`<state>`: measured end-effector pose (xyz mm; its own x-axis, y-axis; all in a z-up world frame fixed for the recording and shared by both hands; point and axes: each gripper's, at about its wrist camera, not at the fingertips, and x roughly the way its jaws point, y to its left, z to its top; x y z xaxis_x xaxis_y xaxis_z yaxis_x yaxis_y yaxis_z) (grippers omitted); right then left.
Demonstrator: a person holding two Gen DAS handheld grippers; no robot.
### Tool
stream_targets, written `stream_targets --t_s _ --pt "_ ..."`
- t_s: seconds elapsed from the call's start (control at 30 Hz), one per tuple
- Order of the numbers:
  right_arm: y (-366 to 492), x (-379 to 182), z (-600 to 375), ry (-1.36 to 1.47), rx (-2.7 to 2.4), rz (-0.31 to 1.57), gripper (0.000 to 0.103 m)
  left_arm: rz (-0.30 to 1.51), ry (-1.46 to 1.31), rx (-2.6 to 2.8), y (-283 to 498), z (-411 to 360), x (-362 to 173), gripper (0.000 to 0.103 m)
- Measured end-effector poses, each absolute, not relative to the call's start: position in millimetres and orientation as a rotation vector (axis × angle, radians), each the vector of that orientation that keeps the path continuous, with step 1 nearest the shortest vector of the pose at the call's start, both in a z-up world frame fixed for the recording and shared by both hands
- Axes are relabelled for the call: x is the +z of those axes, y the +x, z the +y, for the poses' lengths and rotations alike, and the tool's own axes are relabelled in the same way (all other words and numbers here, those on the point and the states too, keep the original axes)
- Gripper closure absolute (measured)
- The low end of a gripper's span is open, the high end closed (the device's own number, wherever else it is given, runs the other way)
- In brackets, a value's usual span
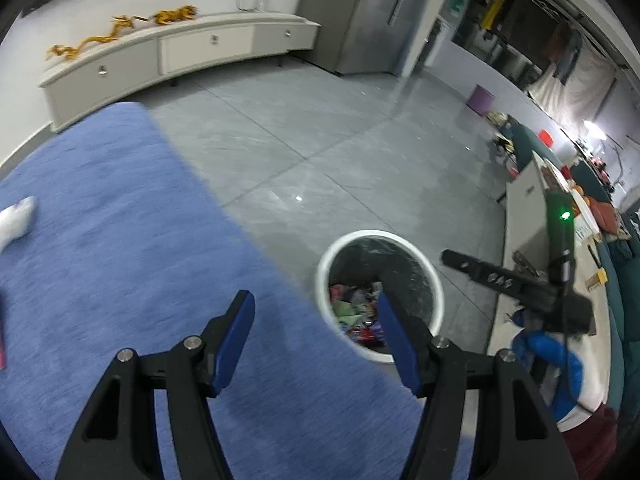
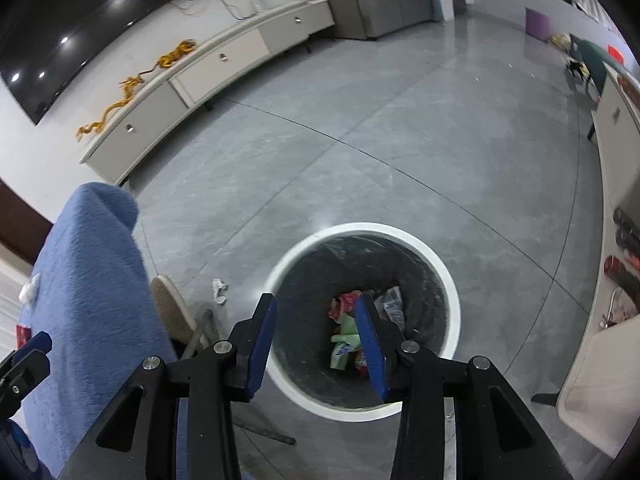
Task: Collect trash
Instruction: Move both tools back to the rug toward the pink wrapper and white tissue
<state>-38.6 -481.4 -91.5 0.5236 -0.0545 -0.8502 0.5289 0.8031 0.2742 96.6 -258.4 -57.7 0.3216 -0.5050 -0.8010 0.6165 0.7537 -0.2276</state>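
Observation:
A white round trash bin (image 1: 434,276) with a dark liner stands on the grey floor, with several colourful wrappers (image 1: 356,312) inside. In the right wrist view the bin (image 2: 452,280) is right below and the wrappers (image 2: 344,332) lie at its bottom. My left gripper (image 1: 316,340) is open and empty, over the edge of a blue cloth-covered surface (image 1: 120,240) beside the bin. My right gripper (image 2: 314,340) is open and empty, above the bin's mouth; it also shows from the side in the left wrist view (image 1: 452,258). A white crumpled tissue (image 1: 16,220) lies on the blue cloth.
A small white scrap (image 2: 219,290) lies on the floor left of the bin, near a folding chair (image 2: 176,312). A white table (image 1: 524,216) with clutter stands to the right. A long white cabinet (image 1: 168,52) runs along the far wall. A purple bin (image 1: 480,98) stands far off.

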Motion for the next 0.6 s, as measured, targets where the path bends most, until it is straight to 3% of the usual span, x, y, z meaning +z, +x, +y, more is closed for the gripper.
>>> stream_targets --t_s 0.6 --pt "19.4 -32.0 -366.0 0.36 -0.191 0.924 0.053 0.844 0.054 -0.376 127.7 -44.2 -18.4 0.031"
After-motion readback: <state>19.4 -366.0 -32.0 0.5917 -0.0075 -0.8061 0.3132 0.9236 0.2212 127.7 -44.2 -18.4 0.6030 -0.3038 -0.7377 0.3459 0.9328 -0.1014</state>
